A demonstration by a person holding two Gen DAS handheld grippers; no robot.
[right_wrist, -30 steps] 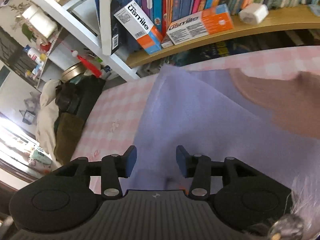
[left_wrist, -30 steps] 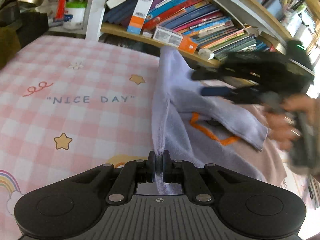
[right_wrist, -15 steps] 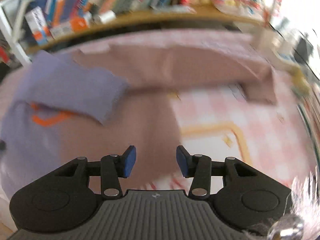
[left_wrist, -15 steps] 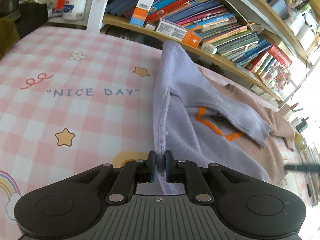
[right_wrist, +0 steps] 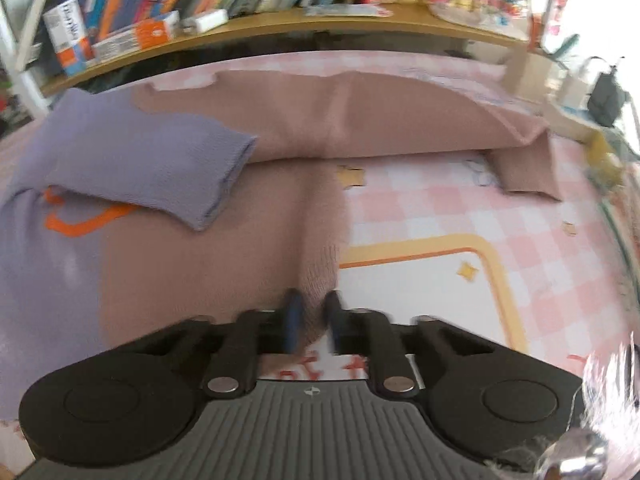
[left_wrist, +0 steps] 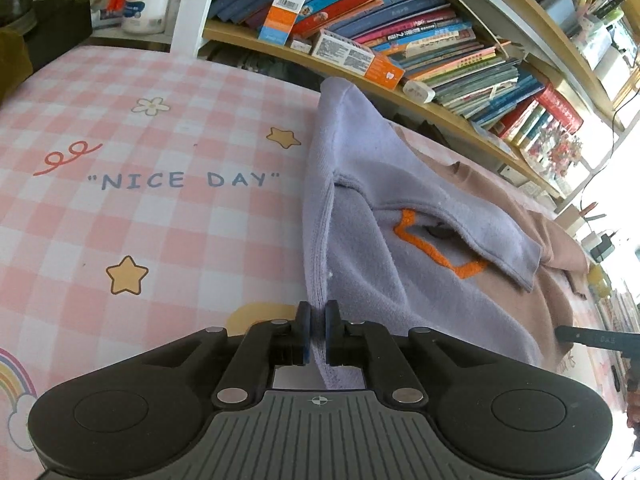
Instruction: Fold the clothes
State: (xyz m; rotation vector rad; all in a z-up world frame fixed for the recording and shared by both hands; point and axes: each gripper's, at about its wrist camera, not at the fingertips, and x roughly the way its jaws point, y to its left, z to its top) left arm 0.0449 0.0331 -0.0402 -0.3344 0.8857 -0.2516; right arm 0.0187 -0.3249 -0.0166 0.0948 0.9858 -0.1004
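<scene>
Purple sweater (left_wrist: 360, 280) cloth, spread on the pink checked bed (left_wrist: 160, 220), is pinched at its edge by the left gripper (left_wrist: 317, 334). Brown sweater (right_wrist: 280, 240) hem is squeezed by the right gripper (right_wrist: 311, 322).

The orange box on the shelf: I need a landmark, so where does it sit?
In the left wrist view the orange box lies on the wooden shelf, upper centre, just behind the lavender sweater.

Both grippers (left_wrist: 316, 334) (right_wrist: 313, 326) clamped tight.
</scene>
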